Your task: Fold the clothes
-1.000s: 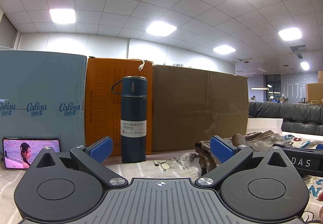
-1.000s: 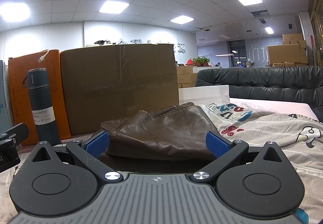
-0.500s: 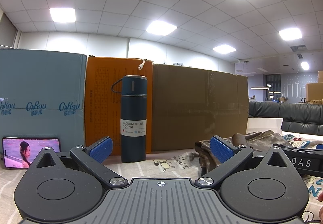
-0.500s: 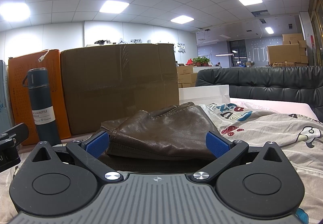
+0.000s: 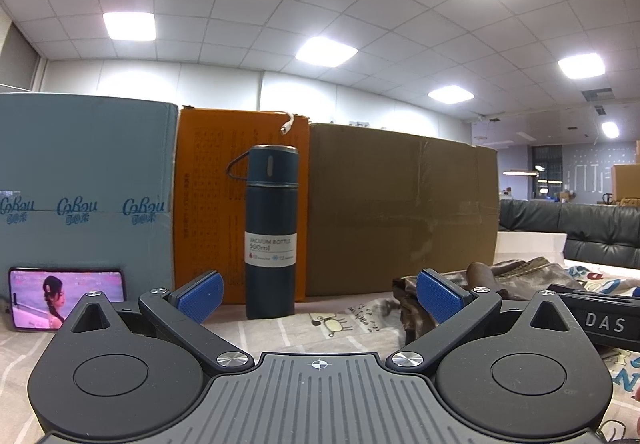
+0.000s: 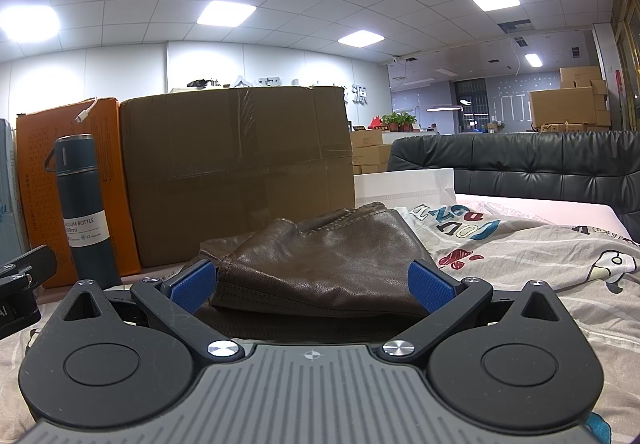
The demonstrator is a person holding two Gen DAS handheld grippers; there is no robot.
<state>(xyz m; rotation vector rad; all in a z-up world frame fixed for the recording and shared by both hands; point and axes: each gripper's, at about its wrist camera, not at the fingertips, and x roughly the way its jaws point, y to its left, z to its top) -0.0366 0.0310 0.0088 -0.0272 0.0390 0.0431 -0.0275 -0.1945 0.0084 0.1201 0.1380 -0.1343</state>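
A brown leather garment (image 6: 320, 264) lies folded in a low pile on the printed sheet (image 6: 540, 264). My right gripper (image 6: 314, 286) is open, low over the sheet, its blue pads on either side of the garment's near edge without gripping it. My left gripper (image 5: 318, 298) is open and empty, to the left of the garment (image 5: 500, 276), which shows at the right of the left wrist view. The right gripper's body (image 5: 600, 320) shows at the right edge there.
A blue vacuum bottle (image 5: 271, 232) stands ahead of the left gripper, before an orange box (image 5: 212, 204), a brown carton (image 5: 400, 208) and a teal box (image 5: 80, 184). A phone (image 5: 66, 298) leans at the left. A black sofa (image 6: 540, 168) is behind.
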